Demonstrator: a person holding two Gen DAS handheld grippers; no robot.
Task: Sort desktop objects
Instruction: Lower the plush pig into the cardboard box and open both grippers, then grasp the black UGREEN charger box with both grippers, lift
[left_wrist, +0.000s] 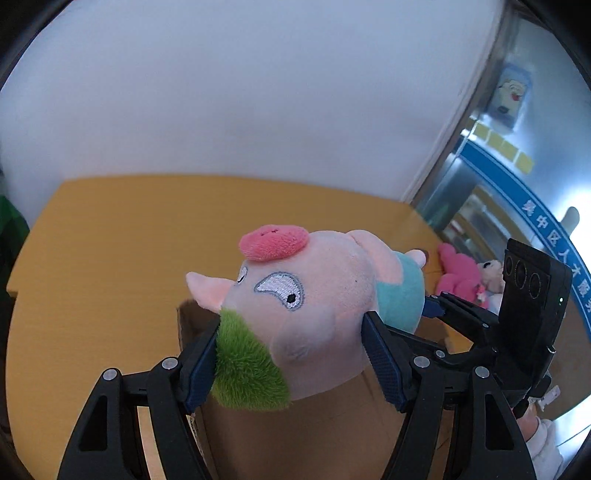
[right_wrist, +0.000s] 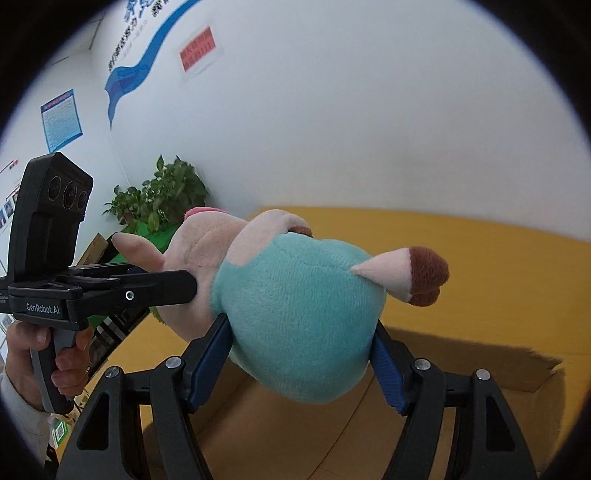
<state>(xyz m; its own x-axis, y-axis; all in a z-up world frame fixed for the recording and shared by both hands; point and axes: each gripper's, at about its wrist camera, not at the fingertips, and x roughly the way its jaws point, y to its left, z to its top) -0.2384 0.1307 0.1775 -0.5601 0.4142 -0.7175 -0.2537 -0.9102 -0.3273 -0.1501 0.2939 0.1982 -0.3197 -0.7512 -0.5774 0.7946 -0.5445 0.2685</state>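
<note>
The left gripper (left_wrist: 290, 350) is closed on the head of the soft pink plush pig with a green tuft and teal shirt (left_wrist: 317, 306), its blue pads pressing in at either side. This keeps the toy level above the open brown cardboard box (right_wrist: 480, 373), which stands on the yellow bench (left_wrist: 110, 240) toward its near edge. The right gripper (right_wrist: 301, 356) clamps the pig's teal body (right_wrist: 295, 317), probably sharing the load so the floppy toy does not swing before a drop into the box. A pink plush doll (left_wrist: 461, 275) lies near the bench's far right corner, not yet sorted.
</note>
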